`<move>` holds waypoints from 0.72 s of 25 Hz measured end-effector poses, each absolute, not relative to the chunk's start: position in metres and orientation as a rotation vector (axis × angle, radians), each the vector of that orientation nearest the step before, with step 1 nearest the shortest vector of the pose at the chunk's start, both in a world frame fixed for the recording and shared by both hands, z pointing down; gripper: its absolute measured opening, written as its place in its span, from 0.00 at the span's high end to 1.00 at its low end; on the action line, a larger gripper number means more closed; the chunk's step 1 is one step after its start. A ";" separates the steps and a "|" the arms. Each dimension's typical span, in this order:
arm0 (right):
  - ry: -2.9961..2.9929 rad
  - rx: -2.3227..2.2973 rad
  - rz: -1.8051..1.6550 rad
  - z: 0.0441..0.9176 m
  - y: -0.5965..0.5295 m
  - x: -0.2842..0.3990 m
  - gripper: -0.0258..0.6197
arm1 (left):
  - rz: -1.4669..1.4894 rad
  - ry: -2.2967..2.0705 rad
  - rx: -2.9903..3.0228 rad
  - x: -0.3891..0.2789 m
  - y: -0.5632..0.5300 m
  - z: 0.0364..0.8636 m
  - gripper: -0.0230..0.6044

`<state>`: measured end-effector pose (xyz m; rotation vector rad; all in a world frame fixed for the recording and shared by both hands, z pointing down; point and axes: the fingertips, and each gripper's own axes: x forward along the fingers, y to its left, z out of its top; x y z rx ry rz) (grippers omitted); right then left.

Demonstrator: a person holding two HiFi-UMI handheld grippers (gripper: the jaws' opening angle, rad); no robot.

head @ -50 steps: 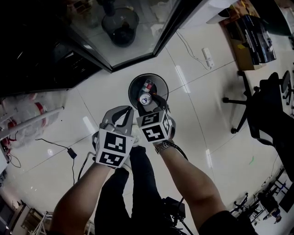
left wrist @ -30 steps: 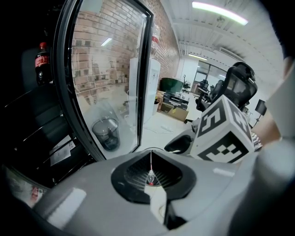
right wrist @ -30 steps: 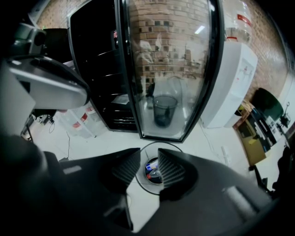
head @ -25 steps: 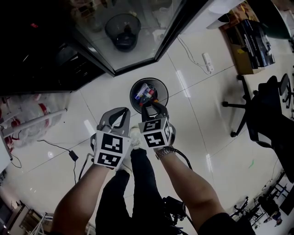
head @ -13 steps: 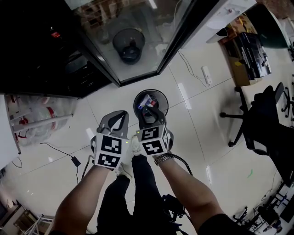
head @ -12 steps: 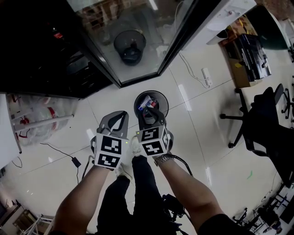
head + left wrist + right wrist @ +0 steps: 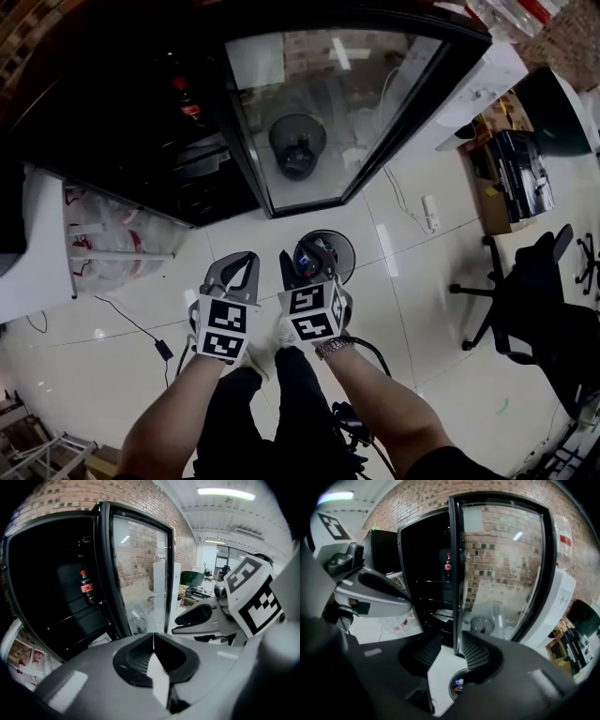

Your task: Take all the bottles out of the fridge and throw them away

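The fridge [image 7: 122,141] stands open, its glass door [image 7: 328,103] swung towards me. One dark bottle with a red label [image 7: 185,97] [image 7: 84,587] [image 7: 448,566] stands on a shelf inside. A round black bin [image 7: 345,246] sits on the floor in front, with several bottles [image 7: 458,682] lying in it. My right gripper [image 7: 305,261] [image 7: 451,641] hovers over the bin's near rim, its jaws opening with nothing between them. To its left my left gripper [image 7: 242,257] [image 7: 153,637] is shut and empty.
A second wire bin [image 7: 297,145] shows in the glass door. A white rack with clear packages [image 7: 112,258] stands left of the fridge. A cable and adapter [image 7: 164,349] lie on the floor at left; a power strip [image 7: 431,214], boxes [image 7: 516,178] and an office chair [image 7: 534,300] are to the right.
Two seconds ago a bottle showed at my right gripper's tips over the bin; now those jaws are empty. The head view has tilted up and takes in the open fridge.
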<state>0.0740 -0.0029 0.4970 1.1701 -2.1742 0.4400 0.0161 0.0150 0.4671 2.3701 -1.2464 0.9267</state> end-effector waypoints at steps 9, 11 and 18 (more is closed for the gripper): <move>-2.292 1.099 0.304 0.424 -0.022 0.002 0.73 | 0.844 -1.429 2.345 -0.046 0.002 0.410 0.96; -2.308 1.088 0.290 0.412 -0.026 -0.015 0.72 | 0.823 -1.458 2.340 -0.061 -0.003 0.400 0.96; -2.335 1.096 0.240 0.375 -0.057 -0.076 0.68 | 0.776 -1.518 2.338 -0.118 -0.025 0.373 0.96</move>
